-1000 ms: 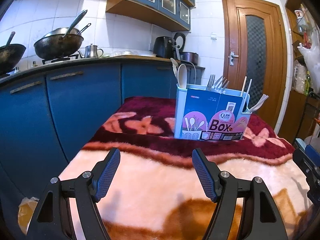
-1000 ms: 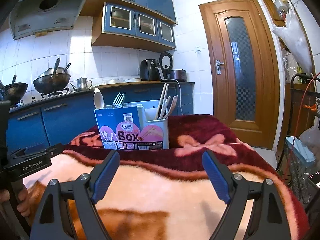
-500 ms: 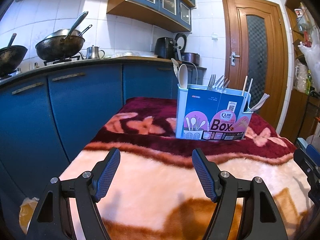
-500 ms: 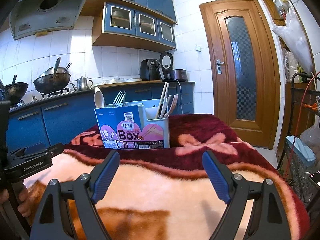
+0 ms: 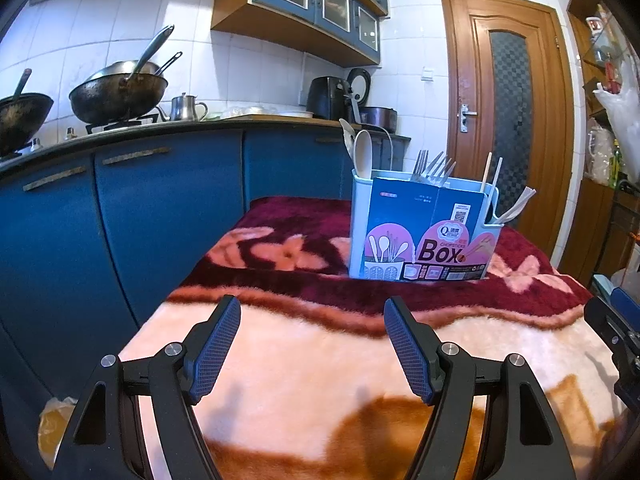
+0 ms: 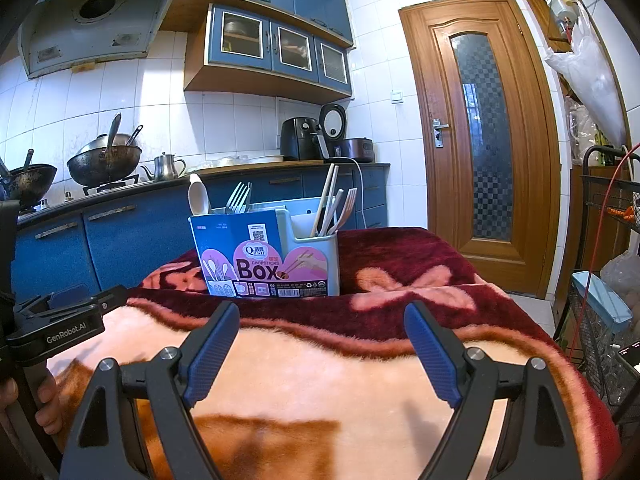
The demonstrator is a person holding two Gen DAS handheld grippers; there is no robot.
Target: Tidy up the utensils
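Left wrist view shows the left gripper [image 5: 312, 344] hovering over the near, pale end of the blanket [image 5: 320, 368], jaws spread wide with nothing between them. The holder [image 5: 424, 236], a light blue box with a printed card across its front, stands well ahead on the dark red band toward the blanket's far edge, apart from both tools. It is upright, so that the things in it stand on end: spoons [image 5: 362, 152] at its left end, forks [image 5: 434, 166] in the middle, chopsticks [image 5: 491, 172] at the right, with another white utensil leaning out over the right corner.

From the right wrist camera, the right gripper [image 6: 322, 348] is likewise spread and empty above the blanket's near part, facing the holder's front. No loose utensil is visible on the blanket. Both tools held back and open reads as readiness or rest; the sorting looks largely done, though the compartments' insides are hidden.
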